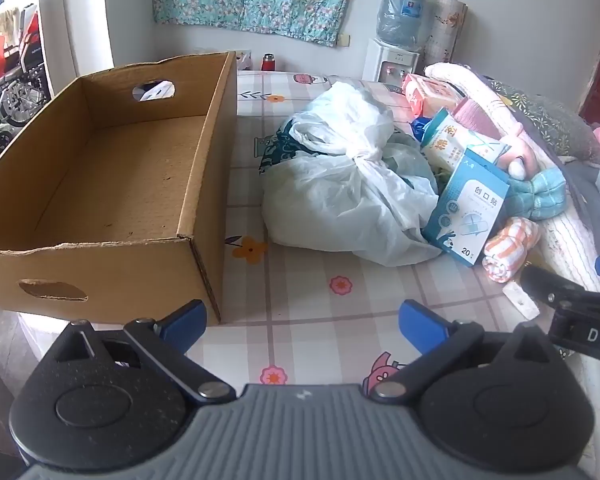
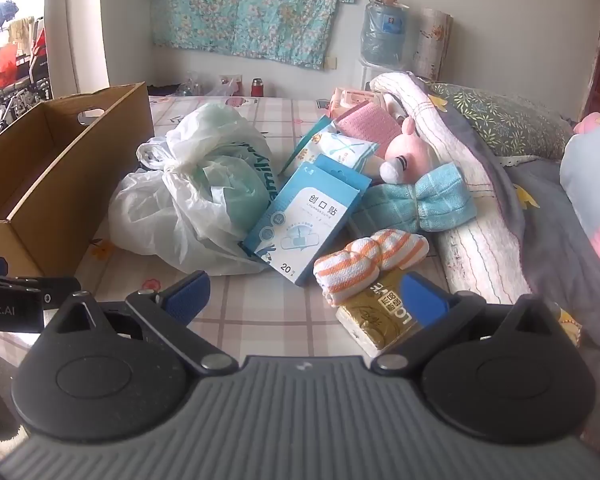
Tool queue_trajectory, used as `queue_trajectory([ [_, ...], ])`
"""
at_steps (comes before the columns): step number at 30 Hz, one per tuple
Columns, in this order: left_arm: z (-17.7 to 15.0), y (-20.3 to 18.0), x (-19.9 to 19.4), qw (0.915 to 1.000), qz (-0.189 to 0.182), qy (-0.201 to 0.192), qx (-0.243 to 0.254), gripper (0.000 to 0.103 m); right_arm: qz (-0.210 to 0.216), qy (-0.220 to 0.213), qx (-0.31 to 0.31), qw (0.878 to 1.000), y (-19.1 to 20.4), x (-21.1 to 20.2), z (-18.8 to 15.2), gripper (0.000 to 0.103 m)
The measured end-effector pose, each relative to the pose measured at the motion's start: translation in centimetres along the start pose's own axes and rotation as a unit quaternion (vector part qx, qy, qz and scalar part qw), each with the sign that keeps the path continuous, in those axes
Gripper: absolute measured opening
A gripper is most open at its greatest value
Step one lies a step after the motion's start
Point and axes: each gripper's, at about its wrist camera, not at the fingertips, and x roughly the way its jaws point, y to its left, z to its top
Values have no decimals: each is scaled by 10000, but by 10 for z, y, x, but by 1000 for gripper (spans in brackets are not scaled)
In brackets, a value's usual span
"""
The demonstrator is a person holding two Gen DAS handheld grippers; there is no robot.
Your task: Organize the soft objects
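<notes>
An empty cardboard box [image 1: 112, 184] stands on the bed at the left; it also shows in the right wrist view [image 2: 48, 168]. A pile lies to its right: a knotted white plastic bag [image 1: 348, 184] [image 2: 188, 200], a blue plaster box [image 1: 468, 212] [image 2: 304, 228], an orange-striped rolled cloth [image 1: 508, 248] [image 2: 368, 260], a blue checked cloth [image 2: 416, 204], a pink plush toy [image 2: 408, 152] and a gold tissue pack [image 2: 380, 316]. My left gripper [image 1: 302, 326] is open and empty above the sheet beside the box. My right gripper [image 2: 306, 300] is open and empty, just before the tissue pack.
A rolled pink-and-white blanket [image 2: 472, 216] and pillows [image 2: 500, 120] line the right side. A water dispenser [image 1: 392, 52] and a red flask [image 1: 268, 62] stand by the far wall. A wheelchair [image 1: 12, 92] is beyond the box at the left.
</notes>
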Motion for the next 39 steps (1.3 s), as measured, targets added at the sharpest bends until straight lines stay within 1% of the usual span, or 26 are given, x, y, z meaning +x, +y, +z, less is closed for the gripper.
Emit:
queue_trajectory([
  [3,0,1,-1,10000,-35,-35,5,103,-9,-9,8,10000,0,0,1,102],
  [8,0,-1,0,10000,46,-6,40,102,-35,-28,39,10000,-1,-1,3,102],
  [15,2,-1,4,10000,0,17,23,102,-124,44,91,9999,2,0,6,102],
  [21,3,-2,2,10000,-10,9,85,102,-48,123,138,9998,-1,4,6,102],
  [39,4,3,2,10000,69,14,10,102,-75,148,175,9997,-2,9,6,102],
])
